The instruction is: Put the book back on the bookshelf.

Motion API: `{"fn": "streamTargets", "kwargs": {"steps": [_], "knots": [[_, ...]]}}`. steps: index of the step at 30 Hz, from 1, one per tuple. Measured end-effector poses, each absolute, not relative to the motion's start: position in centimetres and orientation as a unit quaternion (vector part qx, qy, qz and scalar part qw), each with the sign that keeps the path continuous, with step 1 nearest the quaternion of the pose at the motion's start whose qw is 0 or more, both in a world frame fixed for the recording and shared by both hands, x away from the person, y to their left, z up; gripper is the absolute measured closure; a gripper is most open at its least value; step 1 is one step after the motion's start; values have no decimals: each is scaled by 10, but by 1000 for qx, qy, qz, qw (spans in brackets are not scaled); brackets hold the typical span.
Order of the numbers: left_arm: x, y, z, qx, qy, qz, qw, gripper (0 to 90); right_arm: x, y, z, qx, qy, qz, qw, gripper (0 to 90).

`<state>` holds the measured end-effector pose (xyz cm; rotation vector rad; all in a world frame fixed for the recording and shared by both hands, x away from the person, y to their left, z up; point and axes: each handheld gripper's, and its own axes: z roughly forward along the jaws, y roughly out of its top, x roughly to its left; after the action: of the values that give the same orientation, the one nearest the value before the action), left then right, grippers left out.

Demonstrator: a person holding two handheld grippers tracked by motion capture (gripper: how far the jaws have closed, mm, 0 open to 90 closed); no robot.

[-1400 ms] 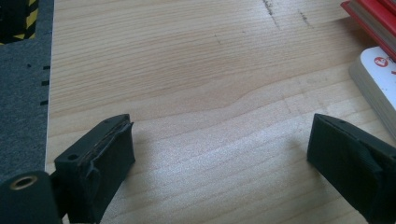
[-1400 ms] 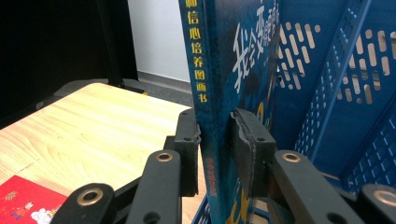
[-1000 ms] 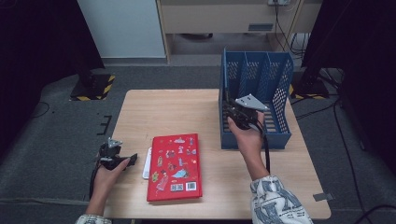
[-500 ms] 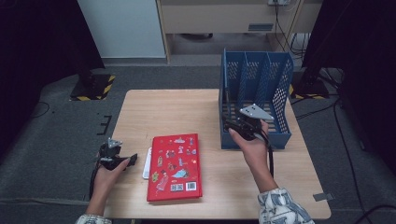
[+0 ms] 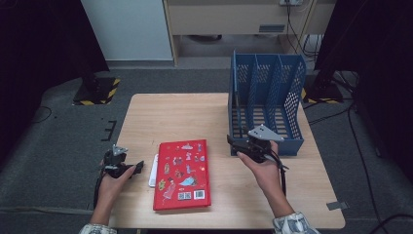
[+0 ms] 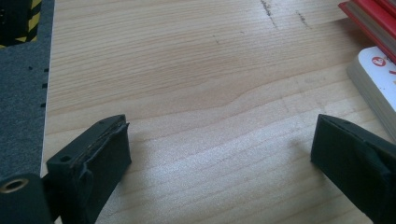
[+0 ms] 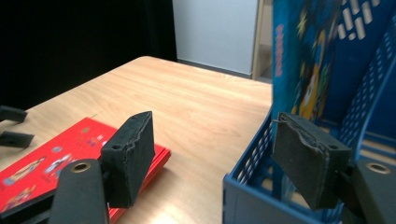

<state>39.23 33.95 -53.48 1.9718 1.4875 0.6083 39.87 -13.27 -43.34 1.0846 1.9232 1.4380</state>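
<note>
One red book [image 5: 182,173] bears cartoon stickers; its writing is unreadable.

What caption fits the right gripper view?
Open right gripper between a red book and a blue file rack holding a blue book.

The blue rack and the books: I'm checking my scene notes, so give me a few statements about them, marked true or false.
1. A book stands upright in the blue rack. True.
2. The red book lies flat on the table. True.
3. The right gripper is clamped on the red book. False: its jaws are apart with nothing between them, beside the rack's front corner.
4. The left gripper is shut. False: its jaws stand wide over bare table.
5. A white book lies partly under the red one. True.
</note>
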Motion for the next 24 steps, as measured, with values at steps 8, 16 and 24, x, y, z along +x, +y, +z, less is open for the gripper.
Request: {"fn": "streamTargets", "kwargs": {"steps": [8, 16, 24], "knots": [[389, 339, -536, 743, 553, 228, 300, 22, 384, -126, -447, 380, 727, 523, 230, 257], [381, 343, -529, 727, 564, 243, 308, 59, 373, -108, -458, 366, 746, 515, 211, 217], [366, 334, -515, 718, 557, 238, 342, 65, 358, -82, -488, 347, 787, 481, 169, 199]]}}
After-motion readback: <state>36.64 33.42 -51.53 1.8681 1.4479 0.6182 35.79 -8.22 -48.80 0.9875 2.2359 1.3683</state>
